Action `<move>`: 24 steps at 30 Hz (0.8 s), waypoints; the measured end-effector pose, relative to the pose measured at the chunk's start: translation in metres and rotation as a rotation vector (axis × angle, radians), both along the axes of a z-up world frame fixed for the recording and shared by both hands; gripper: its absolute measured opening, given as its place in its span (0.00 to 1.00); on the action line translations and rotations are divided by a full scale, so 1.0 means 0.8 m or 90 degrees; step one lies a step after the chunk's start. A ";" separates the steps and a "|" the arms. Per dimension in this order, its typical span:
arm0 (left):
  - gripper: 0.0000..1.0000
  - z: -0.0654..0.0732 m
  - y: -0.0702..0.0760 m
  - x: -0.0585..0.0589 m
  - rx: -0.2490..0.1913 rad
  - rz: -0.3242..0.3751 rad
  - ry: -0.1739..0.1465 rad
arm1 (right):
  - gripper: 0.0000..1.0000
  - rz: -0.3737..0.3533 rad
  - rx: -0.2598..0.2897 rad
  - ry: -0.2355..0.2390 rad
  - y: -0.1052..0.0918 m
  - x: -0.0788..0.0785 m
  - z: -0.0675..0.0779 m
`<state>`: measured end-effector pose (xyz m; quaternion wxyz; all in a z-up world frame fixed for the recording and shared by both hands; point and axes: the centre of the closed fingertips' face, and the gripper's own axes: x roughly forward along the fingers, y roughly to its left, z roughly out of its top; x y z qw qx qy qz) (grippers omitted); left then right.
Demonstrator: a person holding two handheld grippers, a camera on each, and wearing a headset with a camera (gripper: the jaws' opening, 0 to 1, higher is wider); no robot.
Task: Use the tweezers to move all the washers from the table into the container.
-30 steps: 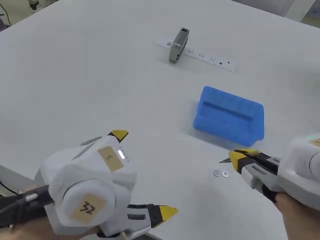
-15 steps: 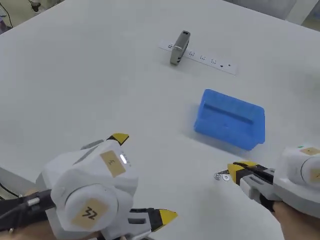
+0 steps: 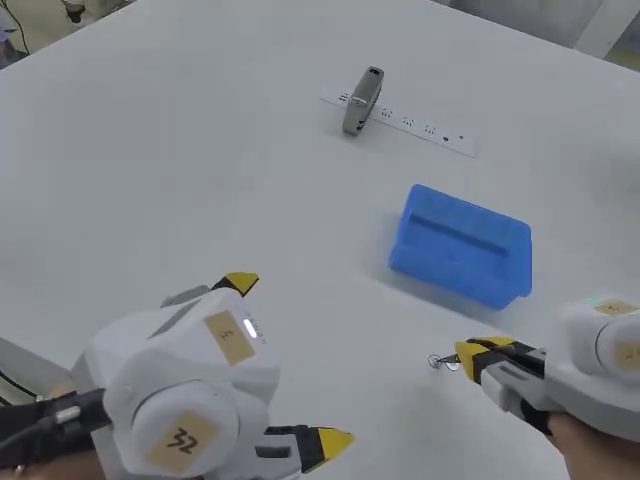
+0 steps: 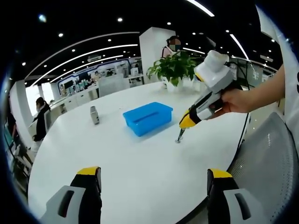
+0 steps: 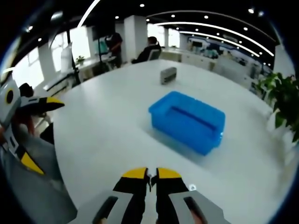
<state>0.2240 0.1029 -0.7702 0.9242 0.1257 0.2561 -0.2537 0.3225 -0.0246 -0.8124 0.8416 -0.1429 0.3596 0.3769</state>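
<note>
Small metal washers [image 3: 449,364] lie on the white table just in front of the blue container [image 3: 462,243]. My right gripper [image 3: 468,351] is shut on thin tweezers [image 3: 442,360], whose tip rests at the washers. In the left gripper view the tweezers [image 4: 180,135] point down at the table from the right gripper [image 4: 189,120], near the container [image 4: 147,116]. One washer [image 5: 192,187] lies right of my shut jaws [image 5: 150,175], with the container [image 5: 189,119] beyond. My left gripper [image 3: 288,362] is open with nothing in it, low at the front left [image 4: 154,173].
A grey device [image 3: 362,98] stands on a white strip [image 3: 425,128] at the far side of the table. The table's near edge [image 3: 20,350] runs close under my left gripper. People and a plant [image 4: 175,67] are beyond the table.
My right gripper has moved down towards the washers, bringing the tweezers' tip onto them. The left gripper has barely moved.
</note>
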 end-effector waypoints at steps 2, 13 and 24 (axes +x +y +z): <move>0.96 0.000 0.000 0.000 0.001 0.000 0.000 | 0.03 0.001 -0.008 0.005 0.001 0.001 0.001; 0.96 -0.003 0.002 0.000 0.009 0.003 0.004 | 0.02 -0.017 -0.011 -0.020 0.009 0.016 0.001; 0.96 -0.003 0.001 0.000 0.010 0.002 0.004 | 0.01 -0.056 0.005 -0.118 0.016 0.009 0.003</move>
